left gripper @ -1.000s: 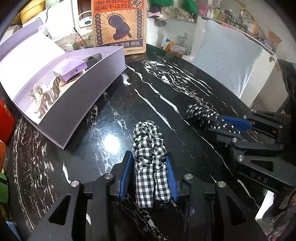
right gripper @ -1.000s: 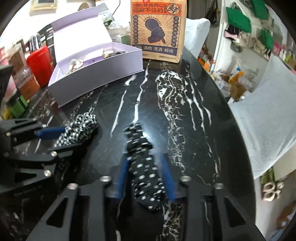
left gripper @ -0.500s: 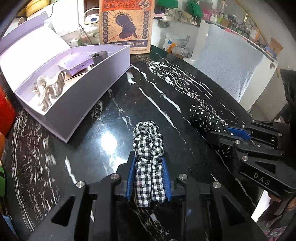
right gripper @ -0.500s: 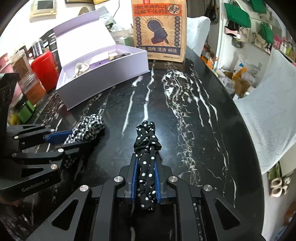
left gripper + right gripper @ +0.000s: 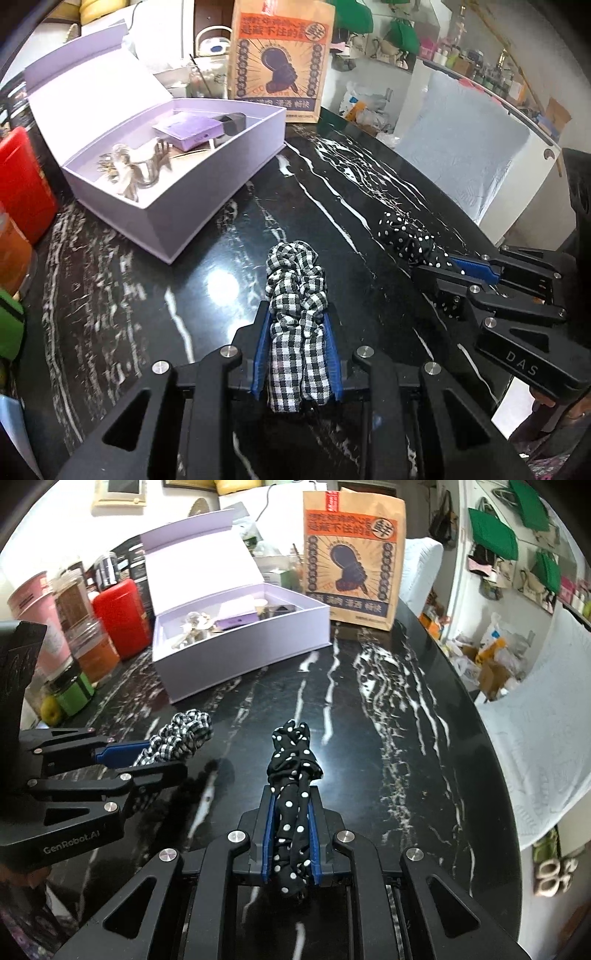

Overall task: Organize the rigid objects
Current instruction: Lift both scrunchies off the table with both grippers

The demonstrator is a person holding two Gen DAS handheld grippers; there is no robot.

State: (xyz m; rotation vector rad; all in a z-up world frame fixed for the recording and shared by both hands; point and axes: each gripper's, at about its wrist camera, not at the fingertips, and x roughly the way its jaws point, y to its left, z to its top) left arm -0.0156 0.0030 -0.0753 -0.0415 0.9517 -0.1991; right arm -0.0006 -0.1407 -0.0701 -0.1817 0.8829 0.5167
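Both grippers are clamped at once, left gripper (image 5: 297, 354) squeezing the checkered scrunchie (image 5: 295, 284) and right gripper (image 5: 290, 834) the polka-dot scrunchie (image 5: 291, 768), near the table's (image 5: 332, 177) front edge, probably headed for the open lilac box (image 5: 207, 184) far left.

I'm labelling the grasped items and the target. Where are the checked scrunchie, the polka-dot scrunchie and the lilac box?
checked scrunchie (image 5: 295, 280), left wrist view, on its bunched front part.
polka-dot scrunchie (image 5: 293, 760), right wrist view, on its knotted middle.
lilac box (image 5: 207, 192), left wrist view, on its near outer wall.
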